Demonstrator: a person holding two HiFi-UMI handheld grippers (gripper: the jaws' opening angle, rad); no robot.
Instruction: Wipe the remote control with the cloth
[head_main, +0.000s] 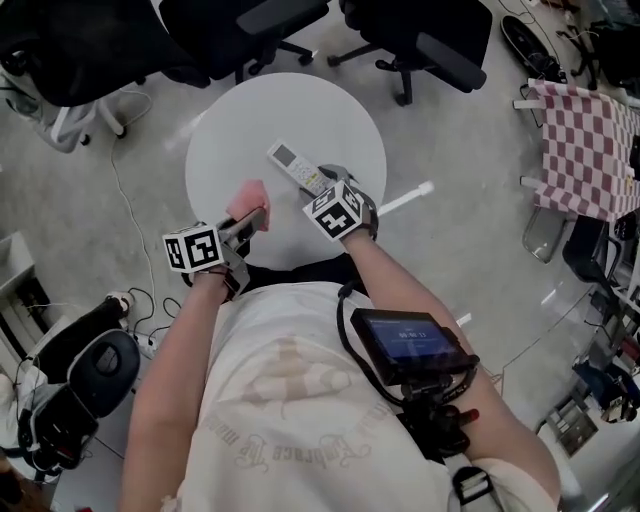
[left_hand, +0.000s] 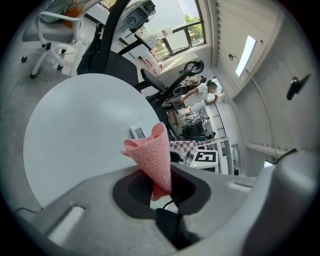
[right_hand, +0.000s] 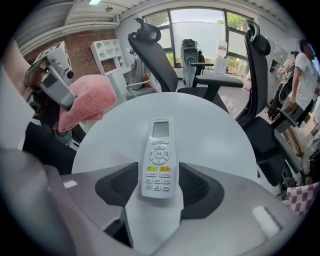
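Note:
A white remote control (head_main: 294, 166) lies face up on the round white table (head_main: 240, 130). My right gripper (head_main: 325, 180) stands open over the remote's near end. In the right gripper view the remote (right_hand: 159, 157) lies between the jaws with a narrow gap on each side, keypad end nearest, on the table (right_hand: 210, 135). My left gripper (head_main: 255, 218) is shut on a pink cloth (head_main: 246, 204), held just left of the remote. In the left gripper view the cloth (left_hand: 152, 155) sticks up from the jaws like a cone, with the remote (left_hand: 137, 132) behind it.
Black office chairs (head_main: 420, 40) stand beyond the table. A red-checked cloth (head_main: 590, 145) hangs on a rack at the right. A white rod (head_main: 405, 198) lies on the floor right of the table, cables (head_main: 130, 300) at the left. A person (right_hand: 305, 70) stands far right.

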